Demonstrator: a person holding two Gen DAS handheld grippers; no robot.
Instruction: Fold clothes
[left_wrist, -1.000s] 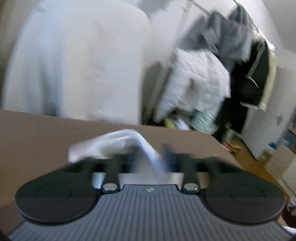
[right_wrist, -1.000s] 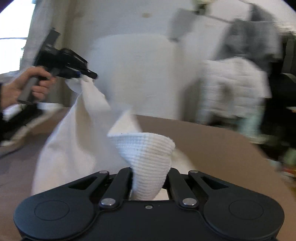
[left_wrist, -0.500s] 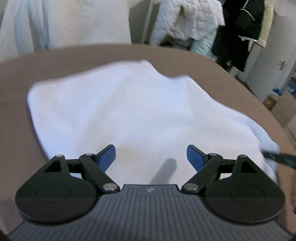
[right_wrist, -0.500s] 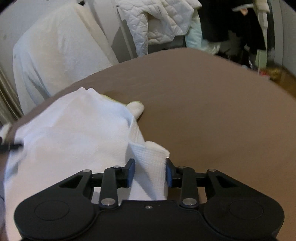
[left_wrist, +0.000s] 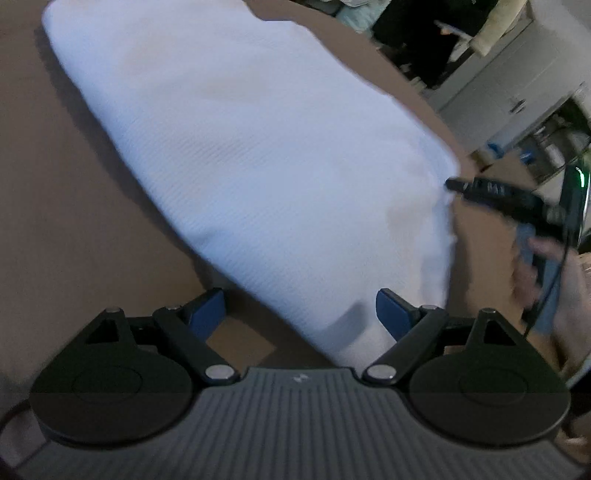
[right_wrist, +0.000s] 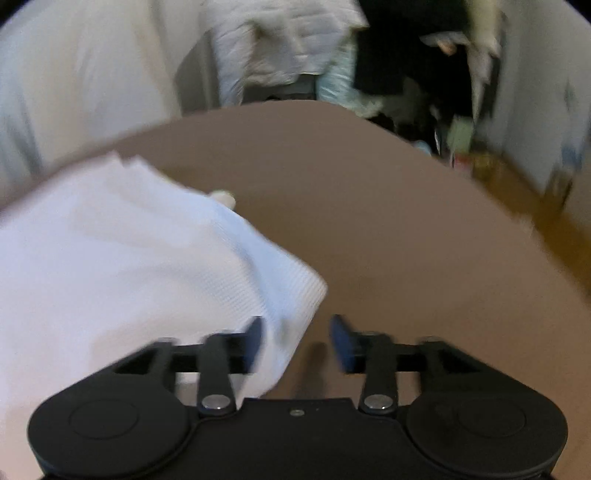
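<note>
My left gripper (left_wrist: 300, 308) hangs with its blue pads spread wide and nothing between them but the near corner of the cloth (left_wrist: 258, 147), which lies under the gap without being pinched. My right gripper (right_wrist: 295, 338) is also parted, less widely; the cloth's right corner (right_wrist: 295, 295) lies just inside its left pad, loose, not clamped. From the left view I see that gripper's tip (left_wrist: 495, 192) at the cloth's right edge, my hand (left_wrist: 543, 258) behind it.

The cloth lies white and mostly flat on the brown bench (right_wrist: 406, 221), doubled over by the look of the layered edge at its far corner, and set at a slant to me. A small pale tab (right_wrist: 223, 195) pokes out at its far right side; I cannot tell what it is.

I judge one fold is laid and the next one wants starting. To do it well I should pick matching corners on one edge, slide each lower pad under all the layers, and close only once the full thickness sits between the pads. Both views are blurred, so I would slow down first. Lift both sides level, carry over together, and line the edges up before letting go. The knit looks soft and will sag.
</note>
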